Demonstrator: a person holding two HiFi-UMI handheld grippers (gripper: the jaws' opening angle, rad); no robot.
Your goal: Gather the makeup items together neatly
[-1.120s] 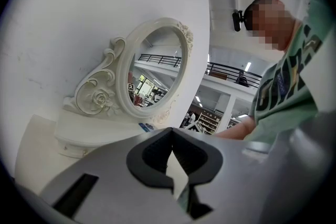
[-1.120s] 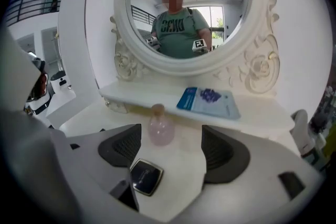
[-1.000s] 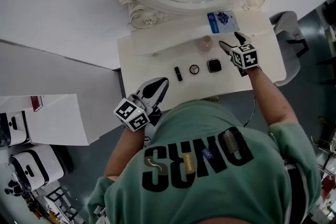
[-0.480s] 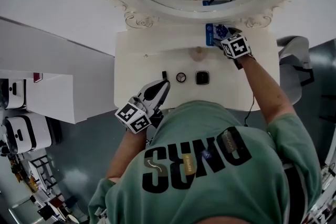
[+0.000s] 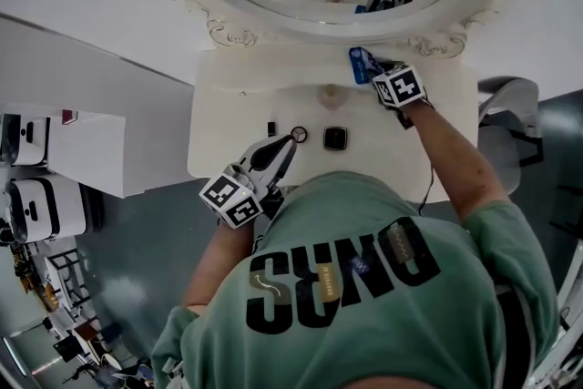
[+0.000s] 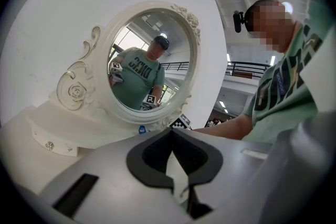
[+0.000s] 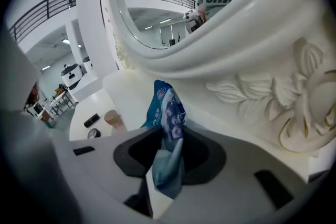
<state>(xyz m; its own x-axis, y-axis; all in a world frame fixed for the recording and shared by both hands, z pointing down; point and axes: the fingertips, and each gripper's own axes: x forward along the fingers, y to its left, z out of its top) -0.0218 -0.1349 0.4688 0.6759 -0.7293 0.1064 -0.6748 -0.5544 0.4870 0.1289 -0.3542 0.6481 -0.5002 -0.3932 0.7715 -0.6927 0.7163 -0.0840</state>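
Our right gripper (image 5: 373, 68) has just been closing its jaws and now pinches the crumpled blue foil packet (image 5: 361, 63), right below the oval white carved mirror (image 5: 273, 14). Our left gripper (image 5: 282, 147), jaws together on nothing, hangs further below the mirror. Between lie a beige stoppered bottle (image 5: 332, 94), a square black compact (image 5: 335, 138), a round compact (image 5: 299, 135) and a slim black tube (image 5: 271, 128).
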